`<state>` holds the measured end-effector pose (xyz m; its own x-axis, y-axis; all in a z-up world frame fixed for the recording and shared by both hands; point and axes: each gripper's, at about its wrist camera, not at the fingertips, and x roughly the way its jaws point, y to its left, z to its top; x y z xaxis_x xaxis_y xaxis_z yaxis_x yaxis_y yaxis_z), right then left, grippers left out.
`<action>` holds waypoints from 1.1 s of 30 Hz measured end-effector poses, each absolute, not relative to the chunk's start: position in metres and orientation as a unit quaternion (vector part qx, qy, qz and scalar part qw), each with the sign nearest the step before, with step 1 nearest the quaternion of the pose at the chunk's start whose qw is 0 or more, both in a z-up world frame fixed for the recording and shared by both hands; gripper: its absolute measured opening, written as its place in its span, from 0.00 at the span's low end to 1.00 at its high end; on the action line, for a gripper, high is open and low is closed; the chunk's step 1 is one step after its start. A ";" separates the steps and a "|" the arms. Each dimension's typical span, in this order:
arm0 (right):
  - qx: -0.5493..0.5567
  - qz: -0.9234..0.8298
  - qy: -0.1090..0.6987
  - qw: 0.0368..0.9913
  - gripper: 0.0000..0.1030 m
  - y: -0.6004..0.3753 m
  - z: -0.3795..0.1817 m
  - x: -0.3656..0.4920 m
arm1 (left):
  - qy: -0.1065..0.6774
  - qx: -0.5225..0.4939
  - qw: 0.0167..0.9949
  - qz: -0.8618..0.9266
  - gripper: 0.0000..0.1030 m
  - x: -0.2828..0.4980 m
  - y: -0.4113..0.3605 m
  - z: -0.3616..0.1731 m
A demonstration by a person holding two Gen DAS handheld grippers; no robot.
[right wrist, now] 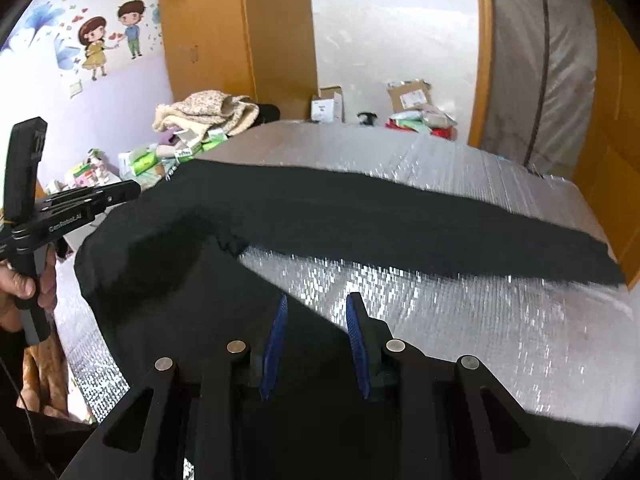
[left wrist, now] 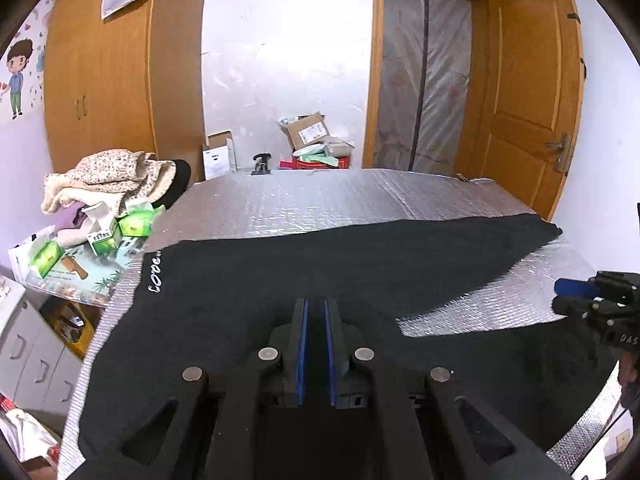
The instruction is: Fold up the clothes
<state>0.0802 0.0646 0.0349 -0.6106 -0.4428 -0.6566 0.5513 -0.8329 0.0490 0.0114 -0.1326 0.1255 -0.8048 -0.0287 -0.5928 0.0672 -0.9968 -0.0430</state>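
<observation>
Nearest the left wrist camera, the left gripper (left wrist: 315, 308) has its blue pads almost pressed together, only a thin slit between them, and the black trousers (left wrist: 320, 264) lie right under and ahead of its tips; whether a pinch of cloth sits in that slit cannot be told. In the right wrist view, the right gripper (right wrist: 316, 304) stands with its jaws partly spread, the near leg of the black trousers (right wrist: 192, 280) running beneath and between them, the pads not visibly pressing on it. The garment is plain black, matt, with white lettering (left wrist: 155, 276) along its waistband at the left edge. One leg lies near the grippers; the other stretches diagonally away to the right, its cuff close to the far right edge of the silver foil mat (left wrist: 320, 200) that covers the bed. A wedge of bare foil shows between the two legs. Beyond the mat's left corner sits a heap of beige clothes (left wrist: 108, 180) and green boxes (left wrist: 132, 226)
</observation>
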 end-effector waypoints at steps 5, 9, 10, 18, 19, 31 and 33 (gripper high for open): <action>0.331 -0.889 0.085 0.305 0.31 0.061 0.046 0.068 | 0.050 0.323 0.035 -0.944 0.07 0.005 -0.156 0.128; 0.324 -0.884 0.086 0.327 0.31 0.057 0.056 0.062 | 0.047 0.326 0.043 -0.943 0.14 0.004 -0.166 0.130; 0.322 -0.883 0.084 0.331 0.31 0.057 0.057 0.060 | 0.050 0.327 0.045 -0.943 0.15 0.004 -0.167 0.129; 0.322 -0.874 0.092 0.351 0.32 0.041 0.056 0.059 | 0.050 0.337 0.057 -0.939 0.16 0.002 -0.164 0.125; 0.321 -0.874 0.095 0.353 0.32 0.039 0.057 0.060 | 0.045 0.338 0.058 -0.938 0.16 0.001 -0.163 0.125; 0.318 -0.868 0.125 0.359 0.33 0.023 0.061 0.057 | 0.019 0.351 0.062 -0.934 0.16 -0.006 -0.166 0.121; 0.322 -0.867 0.127 0.359 0.33 0.021 0.059 0.053 | 0.022 0.352 0.063 -0.933 0.16 -0.008 -0.171 0.120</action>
